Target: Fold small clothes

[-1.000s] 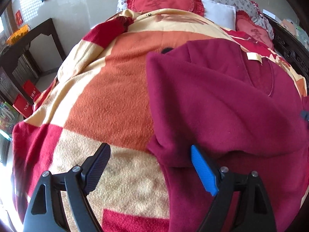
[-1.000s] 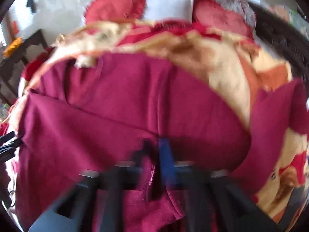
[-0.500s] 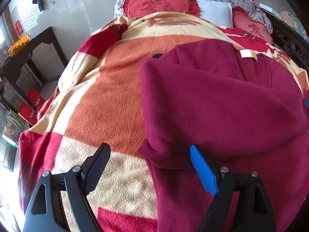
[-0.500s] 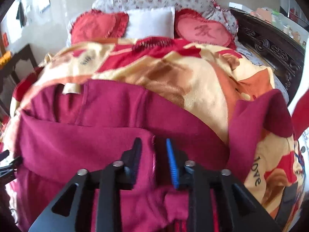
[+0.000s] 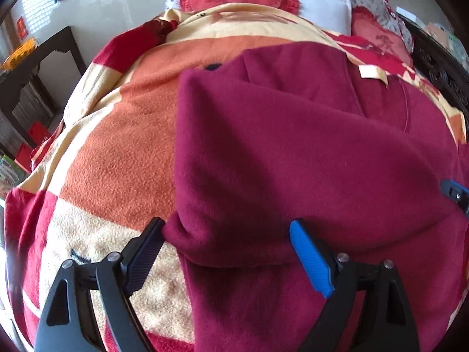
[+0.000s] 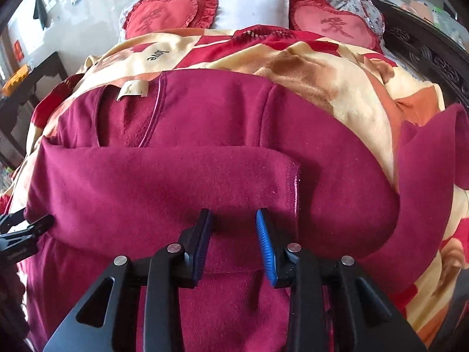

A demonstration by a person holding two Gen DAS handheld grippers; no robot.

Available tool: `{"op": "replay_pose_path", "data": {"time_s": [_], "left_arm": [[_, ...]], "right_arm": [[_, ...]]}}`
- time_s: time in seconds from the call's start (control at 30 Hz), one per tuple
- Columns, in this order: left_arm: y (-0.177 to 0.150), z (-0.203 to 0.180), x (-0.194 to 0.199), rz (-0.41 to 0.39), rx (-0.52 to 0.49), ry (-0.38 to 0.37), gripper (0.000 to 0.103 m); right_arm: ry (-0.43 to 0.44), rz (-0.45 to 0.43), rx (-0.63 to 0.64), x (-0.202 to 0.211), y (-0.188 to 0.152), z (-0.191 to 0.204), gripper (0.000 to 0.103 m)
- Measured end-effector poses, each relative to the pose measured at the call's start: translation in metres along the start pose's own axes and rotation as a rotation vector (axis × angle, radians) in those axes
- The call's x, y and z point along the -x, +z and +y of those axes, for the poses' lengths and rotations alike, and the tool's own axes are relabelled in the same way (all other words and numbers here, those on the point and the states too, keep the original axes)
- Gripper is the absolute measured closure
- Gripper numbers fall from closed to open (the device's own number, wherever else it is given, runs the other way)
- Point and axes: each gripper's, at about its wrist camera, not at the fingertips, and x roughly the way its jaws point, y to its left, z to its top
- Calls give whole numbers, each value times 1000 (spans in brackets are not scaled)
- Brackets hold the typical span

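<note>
Item: maroon top (image 6: 205,135), lying on blanket (image 5: 117,146) on bed. Step: I am judging sleeve folded across chest. Left gripper (image 5: 225,252) jaws wide; right gripper (image 6: 233,234) jaws narrowly parted, gripping nothing. Next: far sleeve (image 6: 425,182) needing fold-in.

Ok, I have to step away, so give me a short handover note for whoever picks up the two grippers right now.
Left gripper: open, straddling the folded sleeve's fold edge, not pinching.
Right gripper: open, over the sleeve's cuff end, gripping nothing.
Maroon top: lies flat on the checked blanket, neck label toward the pillows.
Done: one sleeve is folded across the chest.
Left: the other sleeve lies out on the blanket on the right; fold it in, then fold the body.
</note>
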Motion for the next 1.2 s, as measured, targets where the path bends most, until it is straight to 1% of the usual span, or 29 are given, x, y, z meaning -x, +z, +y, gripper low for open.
{"op": "replay_pose_path", "data": {"time_s": [0.07,0.13,0.23,0.27,0.3,0.33,0.37,0.4,0.47,0.53,0.57,0.63,0.7,0.73,0.77,0.83,0.87,0.93,0.97,1.07,1.13,1.2], "left_arm": [[1,0,2,8,-2,-7,13],[1,1,7,-1,-10,-4,13],[2,2,17,-22,-19,-5,13],[2,2,21,-30,-19,-10,13],[3,2,24,-37,-18,-14,13],[4,3,25,-41,-17,-16,13],[4,3,28,-45,-16,-19,13],[3,3,30,-49,-15,-21,13],[3,2,32,-56,-13,-23,13],[4,1,33,-56,-15,-21,13],[4,1,33,-54,-18,-20,13],[3,1,34,-55,-19,-17,13],[2,5,35,-55,-18,-13,13],[2,7,36,-56,-16,-10,13],[2,10,36,-56,-10,-5,13],[3,16,37,-56,4,-1,13],[4,19,37,-58,15,-2,13],[6,26,39,-66,36,-5,13],[8,28,41,-74,47,-6,13],[11,35,45,-95,73,-7,13],[12,38,46,-98,88,-13,13],[11,39,46,-95,94,-17,13]], "right_arm": [[35,18,-12,7,3,-6,90],[59,3,-40,21,6,-16,90],[37,-98,-94,57,13,-42,89],[30,-143,-133,73,17,-56,83],[27,-170,-167,82,21,-68,72],[19,-196,-208,92,25,-82,67],[-3,-222,-261,101,29,-99,59],[-29,-233,-296,106,32,-111,58],[-97,-225,-385,108,40,-140,57],[-94,-196,-439,99,48,-160,57],[-80,-164,-477,89,53,-173,57],[-70,-126,-525,73,58,-189,57],[-86,-99,-565,56,61,-204,62],[-89,-93,-580,51,62,-210,79],[-79,-100,-587,48,61,-214,102],[-74,-120,-566,51,62,-212,103],[-73,-146,-532,57,62,-204,103],[-35,-192,-439,73,64,-180,103],[11,-212,-378,83,65,-160,103],[103,-250,-239,104,62,-105,103],[166,-257,-130,108,55,-60,103],[201,-252,-20,103,41,-14,103]]}}
